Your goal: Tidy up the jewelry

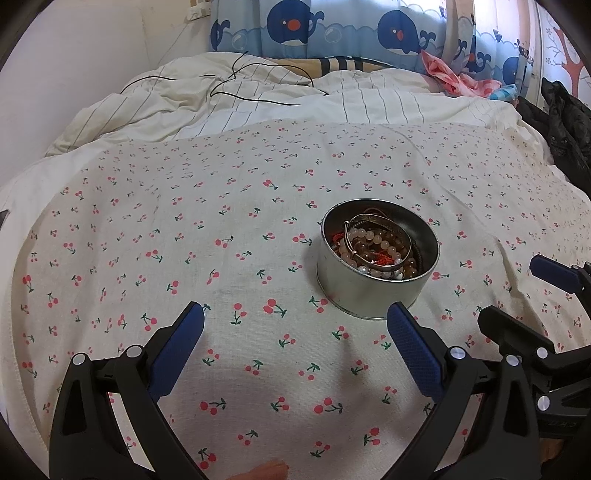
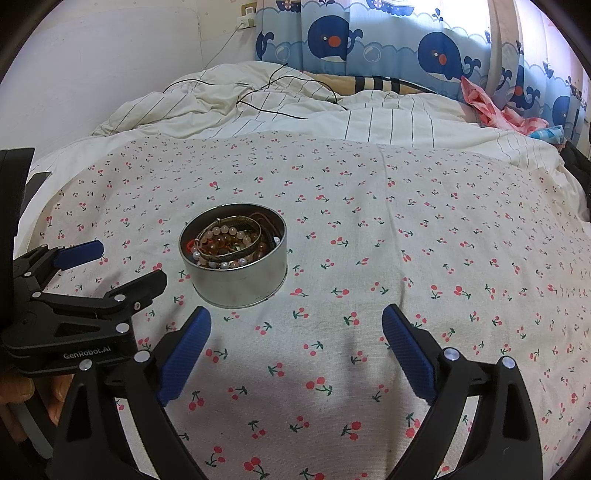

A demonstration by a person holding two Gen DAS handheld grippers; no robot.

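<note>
Both fingers wide apart, left gripper, right gripper, jewelry tin between.

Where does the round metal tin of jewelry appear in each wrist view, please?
Left wrist: round metal tin sits right of centre, just beyond the left gripper.
Right wrist: the tin sits left of centre, beyond the right gripper.
Shared landmark: the whale curtain behind the bed.

A big bed holds everything. A white cloth with little red cherries is spread flat on it. 1 round metal tin full of jewelry sits on the cloth. A thin black cord lies on the striped blanket behind.
</note>
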